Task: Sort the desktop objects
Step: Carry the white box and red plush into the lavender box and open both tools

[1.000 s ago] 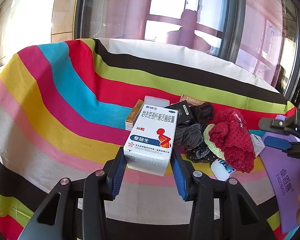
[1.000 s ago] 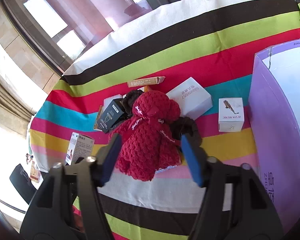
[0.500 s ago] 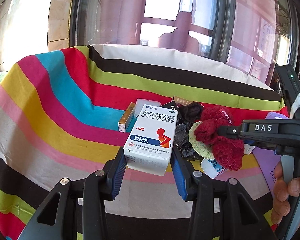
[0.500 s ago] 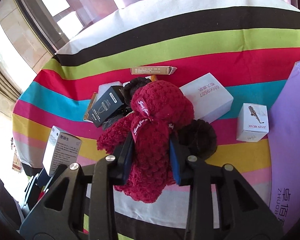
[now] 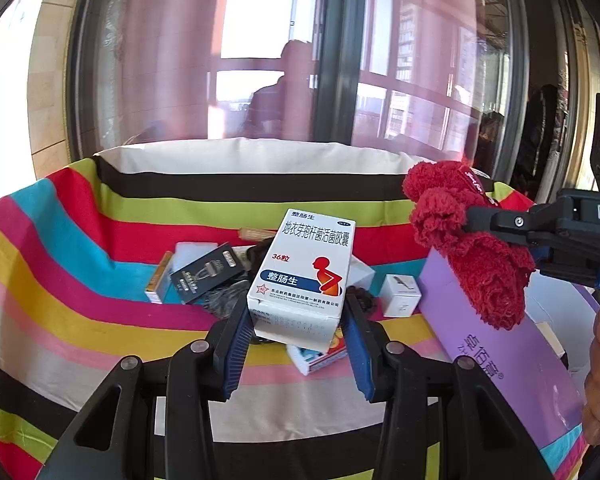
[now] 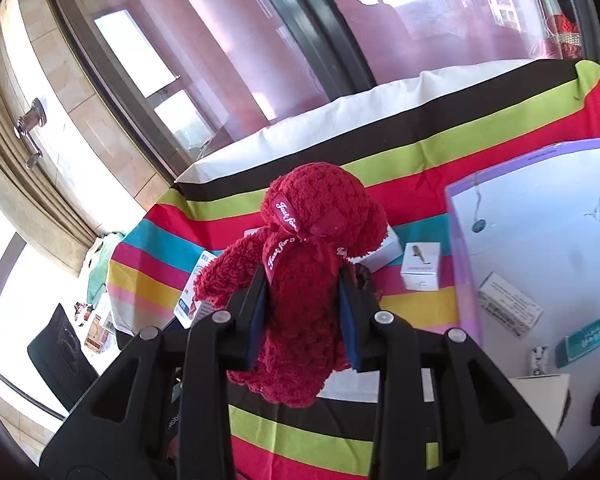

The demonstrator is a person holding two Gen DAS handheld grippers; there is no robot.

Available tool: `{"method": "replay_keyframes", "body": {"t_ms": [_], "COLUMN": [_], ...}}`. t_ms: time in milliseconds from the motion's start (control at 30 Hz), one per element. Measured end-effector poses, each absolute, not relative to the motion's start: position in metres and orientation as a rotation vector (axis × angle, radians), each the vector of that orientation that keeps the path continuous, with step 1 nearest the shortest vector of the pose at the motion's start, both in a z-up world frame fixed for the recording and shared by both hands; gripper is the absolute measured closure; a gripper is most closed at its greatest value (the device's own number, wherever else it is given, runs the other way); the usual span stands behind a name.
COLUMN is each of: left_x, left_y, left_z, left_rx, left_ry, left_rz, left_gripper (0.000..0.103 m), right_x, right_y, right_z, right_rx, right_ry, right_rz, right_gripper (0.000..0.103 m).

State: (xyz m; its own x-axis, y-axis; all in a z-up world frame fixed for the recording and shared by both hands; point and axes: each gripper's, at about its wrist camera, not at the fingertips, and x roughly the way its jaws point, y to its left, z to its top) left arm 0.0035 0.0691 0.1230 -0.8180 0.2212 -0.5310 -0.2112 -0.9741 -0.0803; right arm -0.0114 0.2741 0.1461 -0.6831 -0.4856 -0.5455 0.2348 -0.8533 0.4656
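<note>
My left gripper [image 5: 296,320] is shut on a white medicine box [image 5: 304,276] with a red figure and holds it above the striped tablecloth [image 5: 80,280]. My right gripper [image 6: 304,304] is shut on a red knitted cloth bundle [image 6: 312,248] with a ribbon, lifted off the table. The bundle also shows in the left wrist view [image 5: 472,248], hanging over the wall of a purple box [image 5: 500,344]. The purple box's white inside [image 6: 540,264] holds several small boxes.
On the cloth lie a black box [image 5: 208,276], a small white cube box [image 5: 400,294], an orange-edged box [image 5: 158,284], a larger white box [image 6: 390,246], dark fabric items [image 5: 224,300] and a red and white packet [image 5: 320,354]. Windows stand behind the table.
My right gripper closed on the red bundle, lifted it off the pile and carried it right to the purple box. My left gripper, still holding the medicine box, moved right.
</note>
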Motion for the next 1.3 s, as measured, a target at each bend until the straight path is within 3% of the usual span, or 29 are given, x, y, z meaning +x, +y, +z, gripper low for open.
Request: {"method": "replay_keyframes", "body": {"t_ms": [500, 967, 1167, 1300], "left_x": [0.007, 0.001, 0.003, 0.005], "left_y": [0.211, 0.288, 0.293, 0.29], "left_z": [0.145, 0.125, 0.118, 0.12], "left_rx": [-0.756, -0.83, -0.846, -0.826], "left_ry": [0.192, 0.303, 0.292, 0.282], "left_rz": [2.566, 2.424, 2.408, 2.421], "left_gripper": [0.059, 0.058, 0.055, 0.042], "right_x": [0.008, 0.011, 0.015, 0.013], "right_y": [0.43, 0.477, 0.477, 0.476], "right_z": [0.148, 0.128, 0.127, 0.126], "right_rx": [0.956, 0.986, 1.015, 1.039], "right_ry": [-0.629, -0.733, -0.723, -0.714], "right_rz": [-2.75, -2.866, -2.893, -2.869], "right_gripper": [0.067, 0.065, 0.061, 0.05]}}
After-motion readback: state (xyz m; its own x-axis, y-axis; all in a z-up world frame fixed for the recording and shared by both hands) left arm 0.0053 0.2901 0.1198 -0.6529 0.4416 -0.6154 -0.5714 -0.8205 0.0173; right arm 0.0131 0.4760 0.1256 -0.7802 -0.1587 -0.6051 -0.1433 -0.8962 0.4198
